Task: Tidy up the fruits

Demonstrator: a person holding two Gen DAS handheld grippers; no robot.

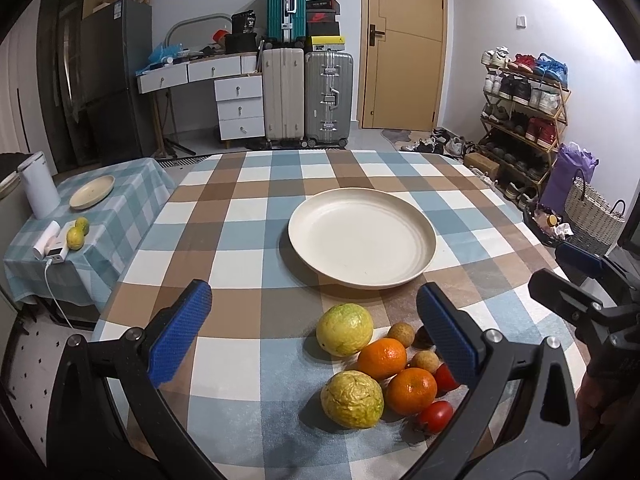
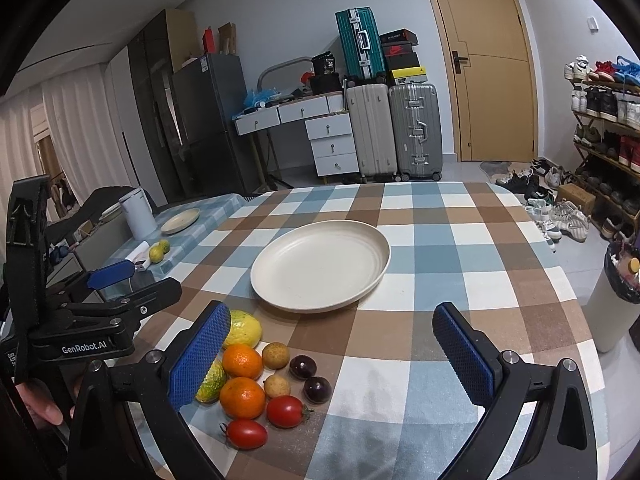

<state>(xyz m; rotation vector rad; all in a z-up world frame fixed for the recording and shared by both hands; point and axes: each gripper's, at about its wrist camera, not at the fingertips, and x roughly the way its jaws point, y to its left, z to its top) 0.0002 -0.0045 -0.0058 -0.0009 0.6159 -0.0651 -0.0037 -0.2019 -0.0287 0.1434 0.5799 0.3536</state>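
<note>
A cream plate (image 1: 362, 236) (image 2: 320, 264) sits empty on the checked table. Just in front of it lies a cluster of fruit: two yellow-green guavas (image 1: 345, 329) (image 1: 352, 399), two oranges (image 1: 382, 358) (image 2: 242, 397), two small brown longans (image 2: 275, 355), two dark plums (image 2: 317, 389) and two red tomatoes (image 2: 285, 411). My left gripper (image 1: 316, 336) is open, hovering above the near-left side of the fruit. My right gripper (image 2: 340, 354) is open too, above the cluster's right side. Neither holds anything. The left gripper's body (image 2: 96, 312) shows in the right wrist view.
A side table (image 1: 124, 196) at the left carries a small plate (image 1: 92, 192), a white kettle (image 1: 38, 190) and two green citrus fruits (image 1: 76, 236). A bin (image 2: 620, 292) and a shoe rack (image 1: 520, 120) stand right of the table. Suitcases and a door are behind.
</note>
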